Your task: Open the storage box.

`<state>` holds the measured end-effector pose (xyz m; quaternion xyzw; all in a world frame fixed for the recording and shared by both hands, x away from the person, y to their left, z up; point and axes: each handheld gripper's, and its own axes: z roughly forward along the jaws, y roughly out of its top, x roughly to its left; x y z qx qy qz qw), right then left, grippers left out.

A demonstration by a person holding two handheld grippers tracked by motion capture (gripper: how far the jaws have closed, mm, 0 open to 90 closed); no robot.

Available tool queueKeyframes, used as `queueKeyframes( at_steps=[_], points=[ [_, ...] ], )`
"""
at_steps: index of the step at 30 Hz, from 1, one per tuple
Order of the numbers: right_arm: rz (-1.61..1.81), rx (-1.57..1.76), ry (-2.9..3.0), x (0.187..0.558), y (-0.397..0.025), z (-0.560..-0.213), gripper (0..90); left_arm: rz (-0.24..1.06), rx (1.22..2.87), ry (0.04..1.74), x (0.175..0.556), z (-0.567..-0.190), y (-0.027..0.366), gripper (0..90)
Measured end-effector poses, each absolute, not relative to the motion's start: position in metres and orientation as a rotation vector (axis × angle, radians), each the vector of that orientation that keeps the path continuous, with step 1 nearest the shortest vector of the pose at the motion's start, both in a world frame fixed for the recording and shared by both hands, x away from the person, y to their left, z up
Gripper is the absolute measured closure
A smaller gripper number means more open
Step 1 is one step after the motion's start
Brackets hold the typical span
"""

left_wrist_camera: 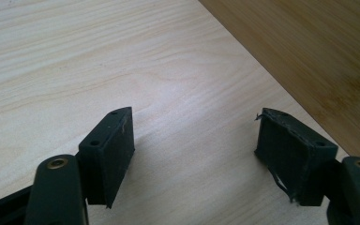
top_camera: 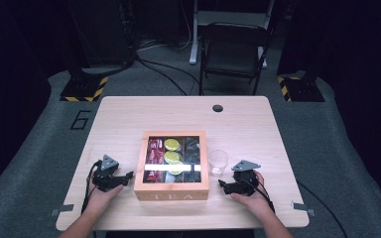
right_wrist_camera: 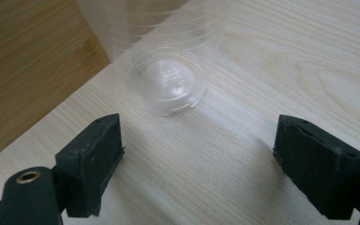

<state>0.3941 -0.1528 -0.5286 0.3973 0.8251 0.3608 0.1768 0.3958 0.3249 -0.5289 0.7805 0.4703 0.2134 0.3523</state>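
Tea box (top_camera: 171, 191) between tools, cup (top_camera: 218, 161) beside.

So past what I'm working on, there's the pale wood table (top_camera: 248, 124) in front of me, with a round dark cable hole (top_camera: 218, 108) near its far edge. Behind the table stands a black folding chair (top_camera: 233, 54), and behind that a white metal stand (top_camera: 228, 20). Black cables (top_camera: 163, 74) snake over the grey floor mat (top_camera: 39, 148). A stand base with yellow-black hazard stripes (top_camera: 84, 88) sits off the far left corner, another (top_camera: 300, 89) off the far right. A big number 6 (top_camera: 81, 119) is marked on the mat, left of the table
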Motion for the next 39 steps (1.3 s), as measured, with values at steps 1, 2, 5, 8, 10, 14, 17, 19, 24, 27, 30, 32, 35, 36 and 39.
queueKeyframes(
  at_steps=[1,2,5,8,10,14,17,19,24,27,30,32,35,36,39],
  points=[
    [1.021,1.125,2.335,0.394,-0.153,-0.529,15.4,0.554,2.021,1.212,0.396,-0.529,0.325,26.1],
    [1.021,1.125,2.335,0.394,-0.153,-0.529,15.4,0.548,2.027,1.209,0.396,-0.529,0.325,26.1],
    [1.024,1.125,2.333,0.394,-0.153,-0.529,15.5,0.545,2.036,1.202,0.396,-0.529,0.324,22.7],
    [1.022,1.125,2.335,0.394,-0.153,-0.529,15.5,0.544,2.038,1.2,0.396,-0.529,0.324,20.9],
    [1.021,1.125,2.336,0.394,-0.153,-0.529,15.5,0.541,2.035,1.202,0.396,-0.529,0.323,20.5],
    [1.029,1.139,2.334,0.393,-0.152,-0.529,16.1,0.542,2.035,1.204,0.396,-0.529,0.323,20.4],
    [1.03,1.135,2.336,0.393,-0.152,-0.529,16.8,0.546,2.019,1.206,0.397,-0.53,0.323,20.6],
    [1.041,1.111,2.339,0.392,-0.153,-0.529,20.3,0.545,2.02,1.206,0.397,-0.53,0.323,20.8],
    [1.052,1.096,2.341,0.392,-0.154,-0.528,26.7,0.541,2.022,1.212,0.396,-0.529,0.323,21.2],
    [1.052,1.11,2.345,0.391,-0.154,-0.526,33.5,0.544,2.015,1.226,0.397,-0.528,0.324,24.6],
    [1.039,1.131,2.341,0.391,-0.155,-0.525,39.4,0.527,1.987,1.249,0.397,-0.527,0.328,30.3],
    [1.028,1.145,2.35,0.39,-0.155,-0.523,42.2,0.5,1.978,1.263,0.397,-0.526,0.331,32.0],
    [1.017,1.143,2.363,0.39,-0.156,-0.521,46.1,0.483,1.971,1.278,0.398,-0.524,0.333,33.8],
    [1.02,1.139,2.361,0.39,-0.156,-0.521,47.4,0.481,1.969,1.278,0.398,-0.524,0.333,35.1],
    [1.007,1.137,2.371,0.389,-0.156,-0.518,50.1,0.468,1.965,1.279,0.397,-0.521,0.335,36.7]
  ],
)
